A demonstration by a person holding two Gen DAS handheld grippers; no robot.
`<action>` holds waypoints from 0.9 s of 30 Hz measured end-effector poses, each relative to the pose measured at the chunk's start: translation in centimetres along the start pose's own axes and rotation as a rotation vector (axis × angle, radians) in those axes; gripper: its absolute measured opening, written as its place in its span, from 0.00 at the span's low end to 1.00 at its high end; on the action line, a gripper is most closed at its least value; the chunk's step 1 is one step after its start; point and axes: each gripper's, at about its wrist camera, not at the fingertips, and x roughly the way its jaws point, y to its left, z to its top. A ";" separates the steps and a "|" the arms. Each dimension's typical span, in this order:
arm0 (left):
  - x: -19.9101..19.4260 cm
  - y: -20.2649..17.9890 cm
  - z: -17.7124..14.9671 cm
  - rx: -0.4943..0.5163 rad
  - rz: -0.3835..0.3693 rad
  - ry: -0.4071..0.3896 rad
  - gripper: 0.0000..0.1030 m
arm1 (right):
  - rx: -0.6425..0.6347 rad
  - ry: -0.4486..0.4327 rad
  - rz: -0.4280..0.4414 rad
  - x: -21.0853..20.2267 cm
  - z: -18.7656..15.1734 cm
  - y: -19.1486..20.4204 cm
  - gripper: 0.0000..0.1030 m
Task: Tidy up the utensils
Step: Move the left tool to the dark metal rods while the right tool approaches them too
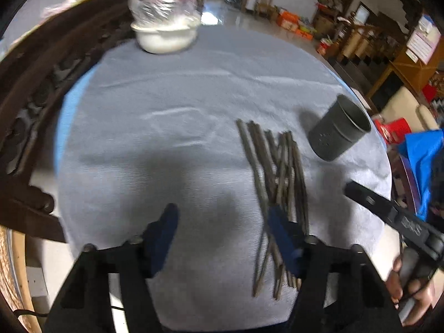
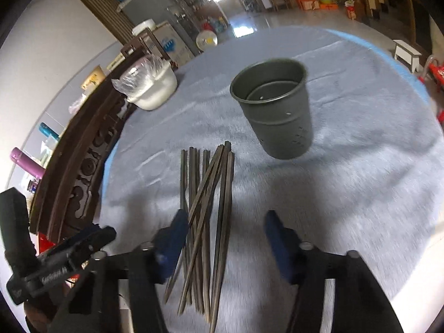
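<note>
- Where the left wrist view looks along its own fingers, we see the left gripper (image 1: 222, 238) spread wide, holding nothing, low over the grey cloth (image 1: 166, 127) that covers the desk.
- Its right fingertip (image 1: 280, 227) overlaps the near part of the chopsticks (image 1: 277, 177), a loose dark bundle lying flat on the cloth; whether it touches them we cannot tell.
- The dark holder cup (image 1: 340, 129) stands just beyond and to the right of the bundle, apart from it.
- A white bowl (image 1: 166, 37) with clear plastic over it sits at the far edge.
- The right gripper's body enters at the right edge.
- In the right wrist view, the right gripper (image 2: 224, 238) is likewise spread and empty.
- We see the chopsticks (image 2: 208, 194) fanned beside its left fingertip (image 2: 174, 236), their far ends pointing toward the holder cup (image 2: 274, 113), which stands upright and looks empty.
- The bowl (image 2: 152, 88) lies far left.
</note>
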 end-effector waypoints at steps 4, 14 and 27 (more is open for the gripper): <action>2.3 -1.7 0.4 0.039 -0.070 0.057 0.38 | -0.008 0.034 -0.008 2.5 1.1 0.3 0.39; 6.7 -3.9 0.4 0.105 -0.141 0.162 0.20 | 0.017 0.064 -0.033 5.1 1.5 -1.2 0.37; 6.5 -0.3 0.1 0.033 -0.194 0.159 0.07 | -0.010 0.090 -0.080 7.5 2.0 -0.5 0.26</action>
